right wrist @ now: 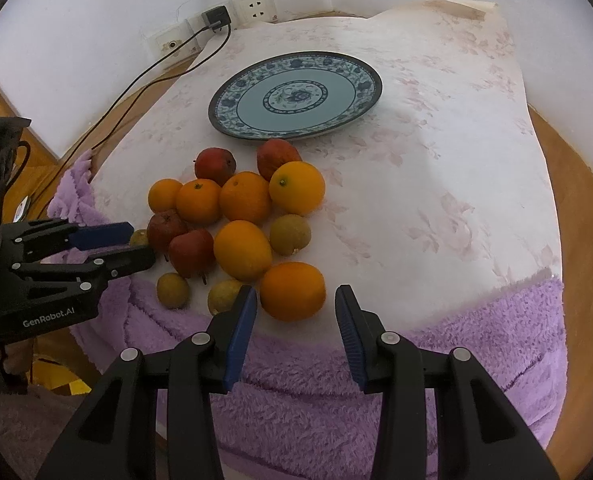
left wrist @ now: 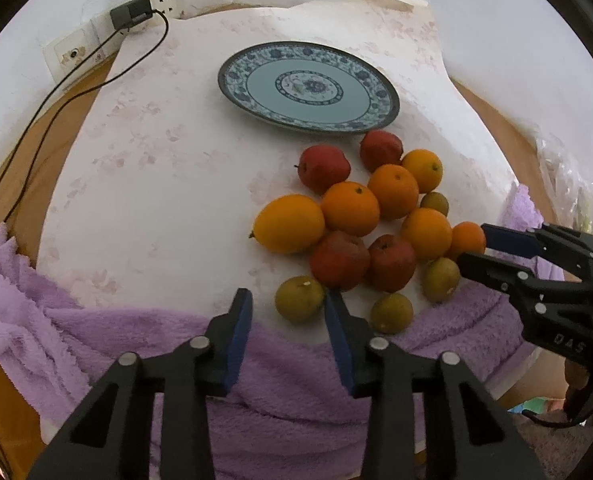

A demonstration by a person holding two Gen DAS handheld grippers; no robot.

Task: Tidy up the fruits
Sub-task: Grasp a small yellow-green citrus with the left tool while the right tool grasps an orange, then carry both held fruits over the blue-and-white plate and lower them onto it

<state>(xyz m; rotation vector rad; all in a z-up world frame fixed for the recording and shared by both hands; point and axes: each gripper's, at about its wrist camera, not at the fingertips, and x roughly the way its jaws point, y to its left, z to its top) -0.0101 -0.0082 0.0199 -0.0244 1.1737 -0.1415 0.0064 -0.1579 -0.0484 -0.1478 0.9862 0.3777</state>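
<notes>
Hovering over the near edge of the table, both tongs hang empty, nothing grasped. Left gripper [left wrist: 288,304] has its jaws part-spread w/ a small greenish fruit [left wrist: 299,298] sitting between the tips, pads not seen pressing on it. Right gripper [right wrist: 294,304] is likewise part-spread, straddling the nearest orange [right wrist: 292,290], gap visible on the right pad's side. Fruit pile lies on the white floral tablecloth [right wrist: 436,160], near edge, spilling toward the purple towel [right wrist: 476,320]; the blue patterned plate [right wrist: 370,76] sits empty just beyond the pile, toward the wall. So each hand's fruit lies straight ahead of its tips; the plate is farther along the same line, roughly equal for both.
</notes>
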